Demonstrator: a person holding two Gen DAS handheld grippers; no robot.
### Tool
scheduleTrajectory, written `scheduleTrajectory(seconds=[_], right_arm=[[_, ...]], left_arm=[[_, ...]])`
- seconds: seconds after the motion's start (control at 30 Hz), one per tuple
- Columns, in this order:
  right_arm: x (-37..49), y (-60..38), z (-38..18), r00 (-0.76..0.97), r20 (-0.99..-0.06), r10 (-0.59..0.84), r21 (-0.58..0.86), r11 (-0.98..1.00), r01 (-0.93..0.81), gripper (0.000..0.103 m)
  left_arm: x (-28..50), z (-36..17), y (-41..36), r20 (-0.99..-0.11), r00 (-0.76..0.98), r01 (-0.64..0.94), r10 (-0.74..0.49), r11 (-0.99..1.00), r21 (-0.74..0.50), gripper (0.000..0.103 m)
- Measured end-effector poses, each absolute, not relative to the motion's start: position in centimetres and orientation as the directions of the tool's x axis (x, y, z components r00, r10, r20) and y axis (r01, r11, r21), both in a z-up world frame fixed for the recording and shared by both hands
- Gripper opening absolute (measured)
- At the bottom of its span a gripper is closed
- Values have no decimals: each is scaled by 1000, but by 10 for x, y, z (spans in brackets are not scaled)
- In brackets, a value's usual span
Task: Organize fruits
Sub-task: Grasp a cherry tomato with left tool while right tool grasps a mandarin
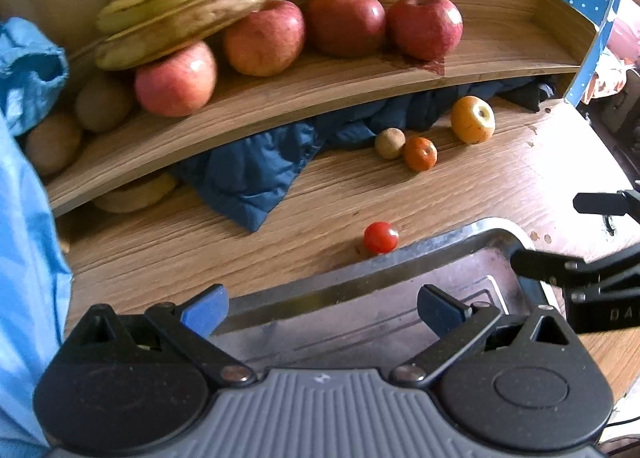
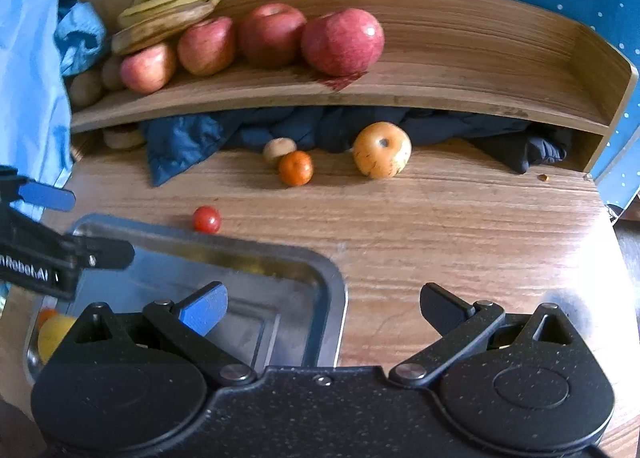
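Both hand-held grippers hang released over the metal tray [image 2: 328, 298]: the left hand-held gripper [image 1: 320, 308] and the right hand-held gripper [image 2: 322, 308] grasp nothing. Judging by this, a pick is next. The cherry tomato [image 1: 381, 238] lies just beside the tray rim; the tangerine [image 2: 296, 168] and yellow apple [image 2: 382, 155] sit farther off on the wooden table [image 2: 460, 225], below a shelf [image 1: 480, 41] of red apples [image 1: 346, 19] and bananas [image 1: 180, 5].
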State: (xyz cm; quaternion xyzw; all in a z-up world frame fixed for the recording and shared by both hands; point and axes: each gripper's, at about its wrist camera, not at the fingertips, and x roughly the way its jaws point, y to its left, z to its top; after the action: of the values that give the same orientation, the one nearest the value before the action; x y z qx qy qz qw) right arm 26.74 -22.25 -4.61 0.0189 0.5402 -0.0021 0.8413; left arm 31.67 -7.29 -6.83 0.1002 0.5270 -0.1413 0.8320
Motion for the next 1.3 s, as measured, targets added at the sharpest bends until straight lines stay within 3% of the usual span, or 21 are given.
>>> scheduleTrajectory(seconds=[0.4,0.7,0.9,1.07,1.3], right_arm=[[300,-236,-56,438,-898,32,71,995,72,101],[328,-239,-69,445,-891,89,125,991,52,90],[342,-238,-74,447,-887,118,151,988,39,82],[353,-235,-79,444,-886,133,161,987,27,74],[365,-228,-87,434,-888,152,168,986,-1,66]], left_arm=[[335,-85,-81,-897,405,355,-176,935,-23,98],[345,-93,-82,-895,396,355,-202,933,-54,89],[352,-94,-88,-896,381,377,-227,923,-74,79],[355,-97,-94,-894,372,397,-250,913,-91,58],[356,-97,-98,-889,369,409,-270,907,-106,50]])
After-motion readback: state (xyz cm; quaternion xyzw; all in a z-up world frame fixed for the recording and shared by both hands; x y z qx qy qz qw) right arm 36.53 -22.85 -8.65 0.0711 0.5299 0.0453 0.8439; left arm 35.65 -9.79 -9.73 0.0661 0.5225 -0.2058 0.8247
